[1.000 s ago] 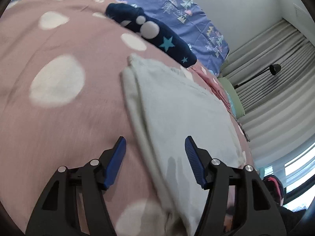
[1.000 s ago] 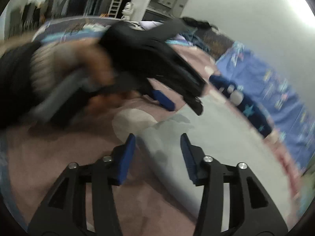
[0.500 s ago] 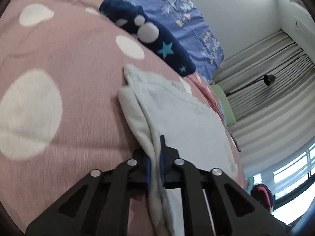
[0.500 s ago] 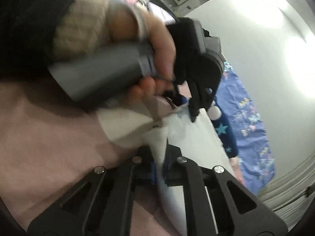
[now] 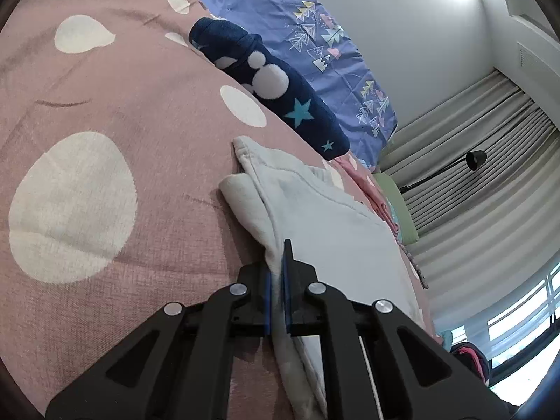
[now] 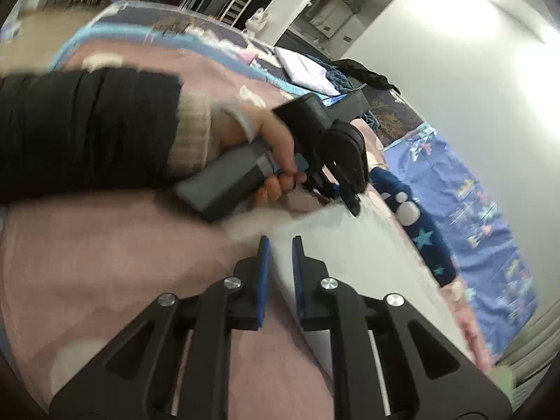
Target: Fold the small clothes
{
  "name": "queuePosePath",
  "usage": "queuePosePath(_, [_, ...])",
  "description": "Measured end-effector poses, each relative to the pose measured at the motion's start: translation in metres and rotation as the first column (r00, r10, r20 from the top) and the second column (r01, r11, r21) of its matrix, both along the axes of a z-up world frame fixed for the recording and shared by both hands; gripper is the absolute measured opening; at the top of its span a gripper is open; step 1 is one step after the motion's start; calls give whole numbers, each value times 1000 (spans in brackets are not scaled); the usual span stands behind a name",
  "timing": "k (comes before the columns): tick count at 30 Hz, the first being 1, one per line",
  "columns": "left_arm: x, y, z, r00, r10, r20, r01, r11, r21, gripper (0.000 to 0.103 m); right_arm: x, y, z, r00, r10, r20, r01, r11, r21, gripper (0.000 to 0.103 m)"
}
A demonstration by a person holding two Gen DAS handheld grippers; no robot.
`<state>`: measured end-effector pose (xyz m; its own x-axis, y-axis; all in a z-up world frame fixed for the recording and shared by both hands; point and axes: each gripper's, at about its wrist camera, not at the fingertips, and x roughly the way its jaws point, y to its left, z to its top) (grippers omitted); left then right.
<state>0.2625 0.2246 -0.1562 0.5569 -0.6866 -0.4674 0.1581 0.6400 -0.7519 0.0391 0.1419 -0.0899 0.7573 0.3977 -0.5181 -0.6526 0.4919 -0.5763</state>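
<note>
A pale grey small garment (image 5: 325, 224) lies flat on the pink dotted bedspread (image 5: 122, 112). My left gripper (image 5: 276, 262) is shut on the garment's near left edge, with cloth pinched between the blue pads. In the right wrist view the same garment (image 6: 350, 245) stretches away to the right. My right gripper (image 6: 279, 245) has its jaws narrowly apart around the garment's edge, with cloth between the pads. The left hand-held gripper (image 6: 346, 175) shows ahead of it, tip down on the garment.
A navy garment with white dots and stars (image 5: 273, 84) lies beyond the grey one, also in the right wrist view (image 6: 420, 224). A blue patterned sheet (image 5: 315, 35) lies behind. Curtains and a black lamp (image 5: 472, 161) stand at right. Folded clothes (image 6: 304, 66) lie far back.
Both grippers went from open to closed on the garment's edge. The left still holds and has lifted slightly. The right jaws have eased a little apart and moved back from the left hand.
</note>
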Motion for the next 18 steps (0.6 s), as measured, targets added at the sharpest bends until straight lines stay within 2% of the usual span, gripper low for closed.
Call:
queuePosePath(2, [1,0,-2,1000,-1,-4,1,1000,0,7,-3,-4,-9,1000,-21,14,22,998,-67,18])
queuePosePath(3, [2,0,-2,1000,-2,-5,2,1000,-1,7,-2,-4,-15,999,-36,9,37,994,-100,28])
queuePosePath(4, [2,0,-2,1000,-3,-6,3,1000,-1,7,0,-5,-21,998,-58,8,58,989,-137,34])
queuePosePath(8, [3,-1,-4,1000,-9,-7,9,1000,-1,7,6,4,-29,994,-108,33,112,980,-162,34])
queuePosePath(12, [3,0,-5,1000,-15,-9,15,1000,-11,7,32,22,-31,982,-179,65,187,971,-152,33])
queuePosePath(14, [4,0,-7,1000,-20,-14,20,1000,-22,7,45,34,-34,978,-196,73,205,968,-143,23])
queuePosePath(15, [6,1,-8,1000,-26,-17,26,999,-33,7,49,38,-36,979,-194,68,202,968,-150,11])
queuePosePath(16, [8,1,-9,999,-34,-21,33,998,-45,7,55,42,-37,978,-199,64,206,966,-158,6])
queuePosePath(18, [16,1,-9,999,-31,-38,30,998,-50,8,55,45,-33,976,-207,61,214,967,-137,4])
